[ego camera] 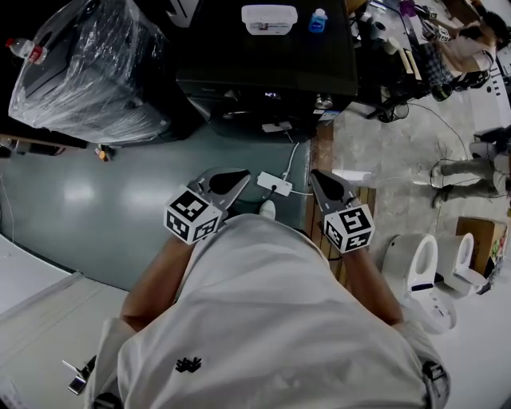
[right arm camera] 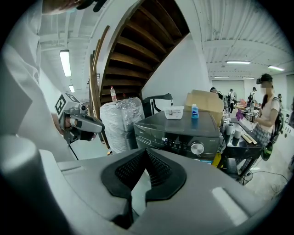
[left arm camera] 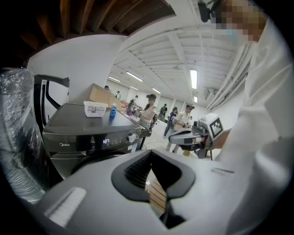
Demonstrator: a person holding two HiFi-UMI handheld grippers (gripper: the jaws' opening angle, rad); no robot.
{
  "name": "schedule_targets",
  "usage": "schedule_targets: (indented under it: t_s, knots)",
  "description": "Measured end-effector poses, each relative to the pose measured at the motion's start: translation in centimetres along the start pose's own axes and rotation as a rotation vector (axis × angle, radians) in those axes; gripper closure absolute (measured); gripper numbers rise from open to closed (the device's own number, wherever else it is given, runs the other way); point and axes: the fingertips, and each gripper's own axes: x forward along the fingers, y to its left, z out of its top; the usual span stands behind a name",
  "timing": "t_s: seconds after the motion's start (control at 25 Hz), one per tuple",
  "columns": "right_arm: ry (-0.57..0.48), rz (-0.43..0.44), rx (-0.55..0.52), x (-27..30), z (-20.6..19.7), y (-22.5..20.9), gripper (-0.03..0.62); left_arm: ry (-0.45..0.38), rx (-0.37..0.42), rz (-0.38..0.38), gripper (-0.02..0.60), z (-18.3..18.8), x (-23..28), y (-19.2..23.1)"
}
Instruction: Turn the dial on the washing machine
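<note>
Grey washing machine [left arm camera: 78, 121] marked Midea, display [left arm camera: 106, 141] 127.

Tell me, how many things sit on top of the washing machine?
2: a white box on the washing machine top, toward its back, and a small blue bottle just right of it in the head view.

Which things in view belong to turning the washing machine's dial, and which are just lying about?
For the job: washing machine; its dial; left gripper and right gripper, both shut and empty.

Lying about: white lidded box and blue bottle on the machine's top; plastic-wrapped bundle; white power strip on the floor.
</note>
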Motion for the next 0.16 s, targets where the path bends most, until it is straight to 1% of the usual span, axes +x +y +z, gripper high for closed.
schedule_targets:
  t_s: [0.16]
  knots:
    - [-0.004, 0.006, -0.005, 1.18, 0.32, 0.39, 0.592, 0.001, -0.003, 0.009, 0.525, -0.15, -0.59, 1.08]
